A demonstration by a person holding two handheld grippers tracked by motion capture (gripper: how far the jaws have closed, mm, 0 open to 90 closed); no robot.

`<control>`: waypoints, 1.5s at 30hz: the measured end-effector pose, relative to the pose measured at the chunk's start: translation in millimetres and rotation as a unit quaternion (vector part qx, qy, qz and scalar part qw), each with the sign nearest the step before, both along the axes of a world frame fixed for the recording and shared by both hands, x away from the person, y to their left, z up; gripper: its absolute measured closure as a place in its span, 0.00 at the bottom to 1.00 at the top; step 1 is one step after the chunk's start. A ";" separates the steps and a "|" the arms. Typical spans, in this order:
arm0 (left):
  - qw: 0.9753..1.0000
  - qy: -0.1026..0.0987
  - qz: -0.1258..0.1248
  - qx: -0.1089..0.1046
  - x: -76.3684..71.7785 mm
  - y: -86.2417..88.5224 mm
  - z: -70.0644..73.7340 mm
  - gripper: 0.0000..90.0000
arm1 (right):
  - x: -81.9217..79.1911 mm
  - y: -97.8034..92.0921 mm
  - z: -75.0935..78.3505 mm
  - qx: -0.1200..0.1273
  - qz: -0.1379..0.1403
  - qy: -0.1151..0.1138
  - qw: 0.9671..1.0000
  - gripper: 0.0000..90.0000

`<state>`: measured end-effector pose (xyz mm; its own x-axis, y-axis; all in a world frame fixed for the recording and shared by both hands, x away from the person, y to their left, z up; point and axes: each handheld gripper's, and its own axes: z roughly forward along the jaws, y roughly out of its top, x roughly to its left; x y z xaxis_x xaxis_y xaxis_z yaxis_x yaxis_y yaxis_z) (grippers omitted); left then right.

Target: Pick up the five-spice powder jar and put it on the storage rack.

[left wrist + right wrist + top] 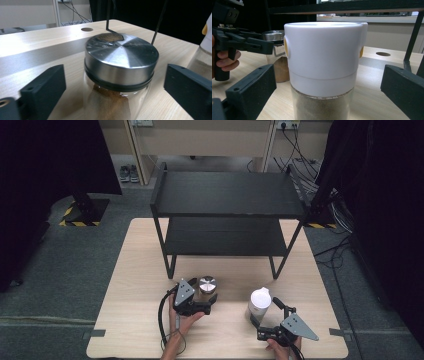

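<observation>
A glass jar (208,287) with a steel lid (121,59) and brown powder inside stands on the wooden table (135,285), in front of the black rack. My left gripper (205,293) is open, and the jar sits between its jaws (116,87) with gaps on both sides. To the right stands a second jar (259,303), with a white lid (323,55) and tan powder. My right gripper (265,313) is open around it (324,92), its jaws apart from the glass. The steel-lidded jar (274,60) and my left gripper (239,42) appear beyond.
A black two-tier rack (227,195) stands on the far half of the table, its legs (274,267) just behind the jars. The white-lidded jar (203,50) shows at the right edge of the left gripper view. Round holes (383,54) mark the tabletop.
</observation>
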<state>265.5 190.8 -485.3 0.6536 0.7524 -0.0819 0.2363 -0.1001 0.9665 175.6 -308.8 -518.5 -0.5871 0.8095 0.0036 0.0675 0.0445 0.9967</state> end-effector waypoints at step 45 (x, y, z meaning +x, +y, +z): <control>0.999 0.008 -0.031 0.006 12.0 3.4 6.5 0.34 | 0.1 0.1 -0.1 0.000 -0.001 0.000 1.000 0.00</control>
